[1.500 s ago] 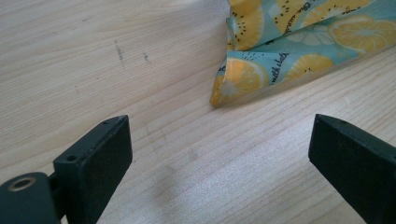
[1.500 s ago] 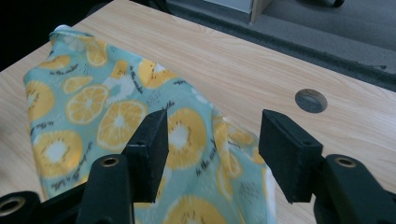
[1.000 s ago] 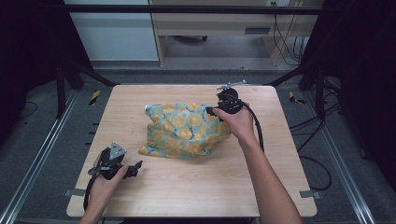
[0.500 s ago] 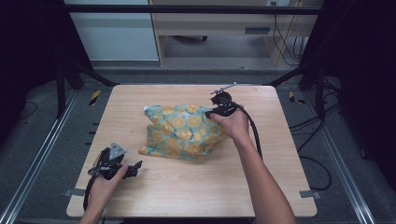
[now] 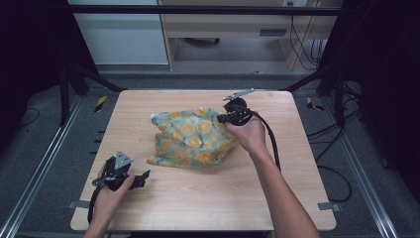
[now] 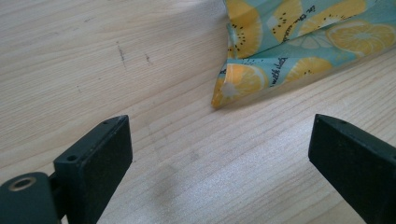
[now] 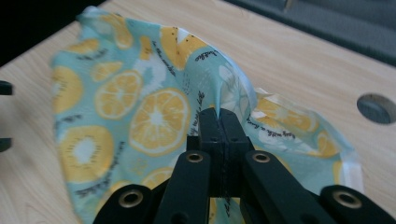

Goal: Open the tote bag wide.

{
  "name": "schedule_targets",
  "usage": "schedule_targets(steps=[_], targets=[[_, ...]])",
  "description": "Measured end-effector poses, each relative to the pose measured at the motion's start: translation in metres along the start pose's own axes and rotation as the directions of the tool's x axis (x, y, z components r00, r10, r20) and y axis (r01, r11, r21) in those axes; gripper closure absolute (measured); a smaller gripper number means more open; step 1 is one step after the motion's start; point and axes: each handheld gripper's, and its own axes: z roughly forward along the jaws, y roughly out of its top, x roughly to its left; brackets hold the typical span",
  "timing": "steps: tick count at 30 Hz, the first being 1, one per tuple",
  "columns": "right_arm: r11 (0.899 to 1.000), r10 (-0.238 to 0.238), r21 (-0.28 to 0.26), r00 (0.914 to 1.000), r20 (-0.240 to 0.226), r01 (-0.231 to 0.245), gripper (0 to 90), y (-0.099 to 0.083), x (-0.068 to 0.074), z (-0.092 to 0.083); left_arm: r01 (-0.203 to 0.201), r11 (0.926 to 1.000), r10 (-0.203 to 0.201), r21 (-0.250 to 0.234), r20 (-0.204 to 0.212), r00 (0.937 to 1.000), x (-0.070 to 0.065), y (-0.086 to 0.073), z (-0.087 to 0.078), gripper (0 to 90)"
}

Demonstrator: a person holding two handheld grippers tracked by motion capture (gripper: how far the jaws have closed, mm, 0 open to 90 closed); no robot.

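The cloth is light blue-green with orange and lemon slices printed all over it. It lies bunched up in a soft heap near the middle of the wooden surface, a little toward the far side. One pointed corner of it sticks out at the near left and lies flat on the wood. In the left gripper view that same corner is folded over itself.

The right gripper is at the far right edge of the cloth. Its jaws have just been closing, and in the right gripper view they are pressed together with a fold of the cloth pinched between their tips. The cloth rises up to the tips like a small tent, and some of it hangs down on each side of them. The person's right hand holds this gripper, and a black cable runs back along the arm.

The left gripper is near the near left corner of the surface, held in the person's left hand. It is well apart from the heap. Its jaws are spread wide, with bare wood between them, and the cloth's corner lies just past them.
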Motion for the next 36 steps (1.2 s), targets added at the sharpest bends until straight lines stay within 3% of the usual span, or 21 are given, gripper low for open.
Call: schedule_targets(steps=[1,7,18,20,30,36], targets=[[0.999,0.001,-0.037,0.9998,-0.019,-0.001,90.0,-0.002,0.006,-0.008,0.000,1.0000,0.000,0.000,0.000,1.0000,0.000,0.000,0.000,6.1],[0.992,-0.056,-0.116,0.9974,-0.045,0.051,90.0,-0.019,0.027,-0.032,0.003,1.0000,-0.003,-0.002,0.001,1.0000,0.001,0.000,-0.001,6.1],[0.975,-0.124,-0.198,0.9886,-0.086,0.105,90.0,-0.042,0.056,-0.060,0.021,0.9994,-0.021,-0.028,0.005,0.9998,0.003,0.003,-0.009,5.3],[0.970,-0.132,-0.216,0.9862,-0.101,0.108,90.0,-0.054,0.064,-0.064,0.036,0.9984,-0.035,-0.044,0.013,0.9993,0.004,0.005,-0.014,5.4],[0.964,-0.175,-0.223,0.9763,-0.128,0.143,90.0,-0.088,0.084,-0.066,0.047,0.9949,-0.044,-0.089,0.029,0.9986,0.003,0.016,-0.028,5.8],[0.967,-0.191,-0.197,0.9691,-0.156,0.160,90.0,-0.107,0.091,-0.060,0.051,0.9887,-0.045,-0.140,0.049,0.9978,-0.001,0.035,-0.033,6.0]])
